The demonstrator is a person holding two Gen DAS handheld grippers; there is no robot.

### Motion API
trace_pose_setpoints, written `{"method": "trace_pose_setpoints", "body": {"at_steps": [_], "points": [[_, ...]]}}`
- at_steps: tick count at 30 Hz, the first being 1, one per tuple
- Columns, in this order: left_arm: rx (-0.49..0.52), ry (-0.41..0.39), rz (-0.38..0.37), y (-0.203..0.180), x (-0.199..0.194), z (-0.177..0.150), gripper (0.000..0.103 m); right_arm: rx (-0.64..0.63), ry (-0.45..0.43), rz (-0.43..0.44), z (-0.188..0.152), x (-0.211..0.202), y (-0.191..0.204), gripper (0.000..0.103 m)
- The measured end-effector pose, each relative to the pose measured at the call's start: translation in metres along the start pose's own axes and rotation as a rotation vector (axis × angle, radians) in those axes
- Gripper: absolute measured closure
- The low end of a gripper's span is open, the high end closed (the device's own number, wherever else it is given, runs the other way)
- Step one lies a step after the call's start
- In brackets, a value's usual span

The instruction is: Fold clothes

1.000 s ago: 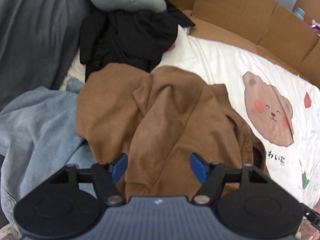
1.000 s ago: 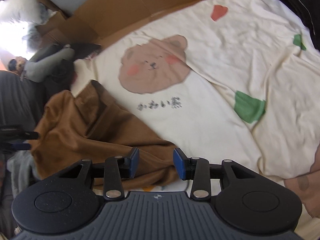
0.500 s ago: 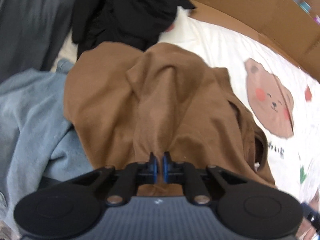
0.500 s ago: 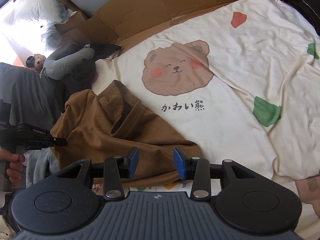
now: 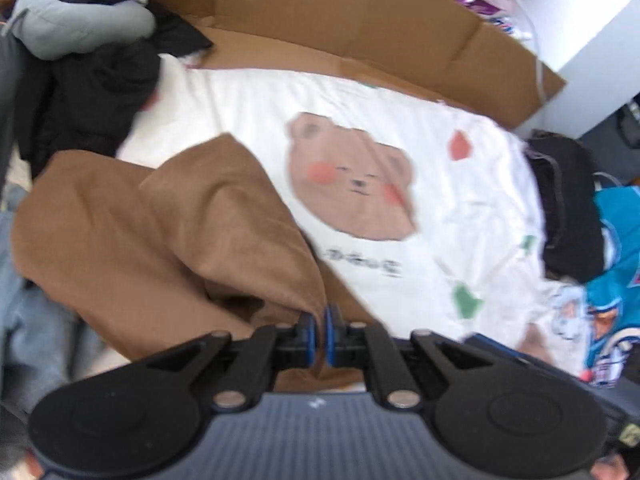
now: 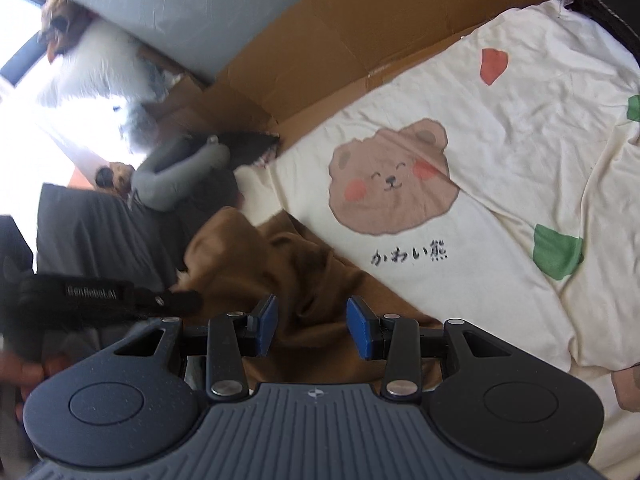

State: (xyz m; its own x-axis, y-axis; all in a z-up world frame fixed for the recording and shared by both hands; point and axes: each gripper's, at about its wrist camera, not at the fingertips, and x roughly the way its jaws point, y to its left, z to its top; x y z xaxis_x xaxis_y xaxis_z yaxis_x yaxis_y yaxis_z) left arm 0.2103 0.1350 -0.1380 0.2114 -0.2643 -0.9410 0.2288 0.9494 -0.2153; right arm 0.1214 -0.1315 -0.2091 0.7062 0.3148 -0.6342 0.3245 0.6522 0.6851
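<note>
Brown garment (image 5: 168, 236), a soft plain fabric lying crumpled in broad folds at the left edge of the cream bear-print sheet (image 5: 460, 208), one fold drawn up into a ridge, its type indistinct, possibly a top, in the blurred view.

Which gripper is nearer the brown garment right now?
Left. The left gripper is shut on the brown garment, pinching a fold. The right gripper hangs open just above the garment's near edge, not gripping it.
</note>
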Motion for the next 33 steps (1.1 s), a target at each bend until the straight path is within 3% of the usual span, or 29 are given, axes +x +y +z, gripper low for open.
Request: {"method": "trace_pose_setpoints", "body": {"at_steps": [5,7,11,22,23,24,25,27,33], "points": [[0.026,0.004,-0.039,-0.039,-0.001,-0.016,0.098,0.048,-0.024,0.020,0.018,-0.021,-0.007,0.056],[0.053,0.005,-0.052,-0.053,0.000,-0.023,0.098,0.058,-0.014,0.026,0.023,-0.026,-0.010,0.047],[0.071,0.024,-0.071,-0.067,0.009,-0.035,0.098,0.105,0.015,0.049,0.023,-0.027,-0.020,0.040],[0.209,0.109,-0.123,-0.102,0.035,-0.066,0.098,0.328,0.157,0.059,-0.005,0.011,-0.070,0.041],[0.221,0.115,-0.126,-0.104,0.037,-0.068,0.098,0.356,0.162,0.080,-0.009,0.013,-0.075,0.042],[0.228,0.122,-0.128,-0.105,0.039,-0.069,0.098,0.379,0.163,0.110,-0.013,0.015,-0.079,0.054],[0.236,0.127,-0.129,-0.106,0.040,-0.070,0.098,0.387,0.168,0.132,-0.016,0.016,-0.081,0.075],[0.249,0.126,-0.133,-0.107,0.040,-0.069,0.097,0.336,0.182,0.139,-0.018,0.018,-0.077,0.096],[0.289,0.123,-0.142,-0.112,0.040,-0.066,0.096,0.248,0.119,0.106,-0.011,0.005,-0.065,0.099]]}}
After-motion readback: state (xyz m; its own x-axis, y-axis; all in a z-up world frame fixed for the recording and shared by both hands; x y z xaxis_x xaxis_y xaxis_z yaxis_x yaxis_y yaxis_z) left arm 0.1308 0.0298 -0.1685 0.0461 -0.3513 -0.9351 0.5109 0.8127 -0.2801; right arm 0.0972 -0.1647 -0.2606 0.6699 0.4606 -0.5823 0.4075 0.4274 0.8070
